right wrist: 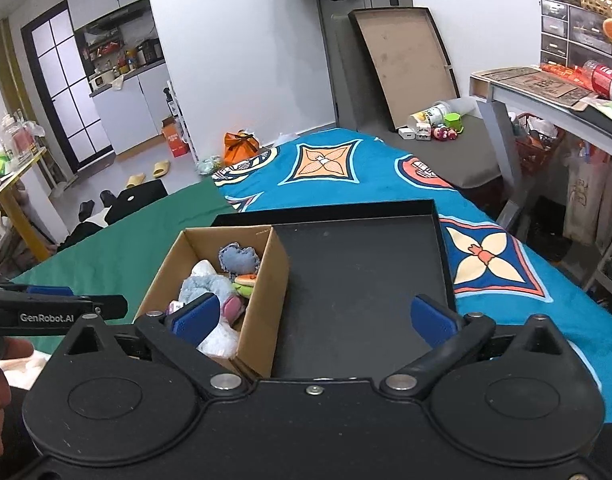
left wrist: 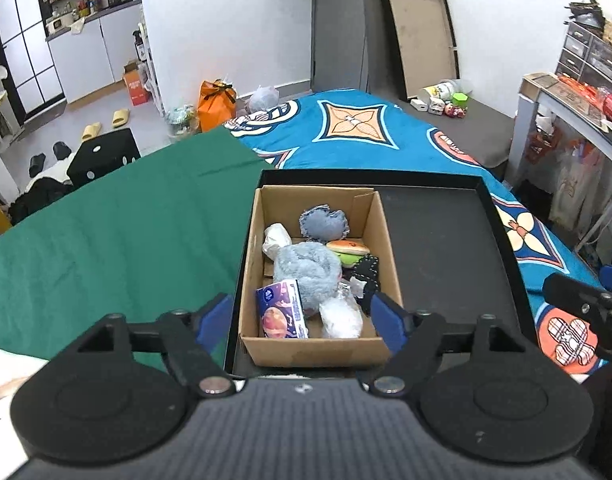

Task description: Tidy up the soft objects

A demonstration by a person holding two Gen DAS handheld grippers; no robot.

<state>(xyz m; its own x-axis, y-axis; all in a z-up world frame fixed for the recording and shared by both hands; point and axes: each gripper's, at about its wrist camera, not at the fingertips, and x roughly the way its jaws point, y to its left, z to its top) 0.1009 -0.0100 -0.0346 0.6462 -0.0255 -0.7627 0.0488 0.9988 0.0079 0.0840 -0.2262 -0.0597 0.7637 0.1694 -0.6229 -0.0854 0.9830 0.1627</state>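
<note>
tray point(left wrist: 446, 248): black, right half bare; nothing left to collect there
box point(left wrist: 386, 248): cardboard, at tray's 9 o'clock; holds soft toys point(left wrist: 306, 268)
left gripper point(left wrist: 302, 314): released, empty, over box; lift clear
right gripper point(right wrist: 318, 318): released, empty

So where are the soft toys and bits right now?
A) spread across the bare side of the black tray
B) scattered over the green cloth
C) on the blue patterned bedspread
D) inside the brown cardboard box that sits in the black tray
D: the fluffy grey-blue plush toy, burger-shaped toy and other soft pieces all lie inside the brown cardboard box, which sits in the shallow black tray.
</note>
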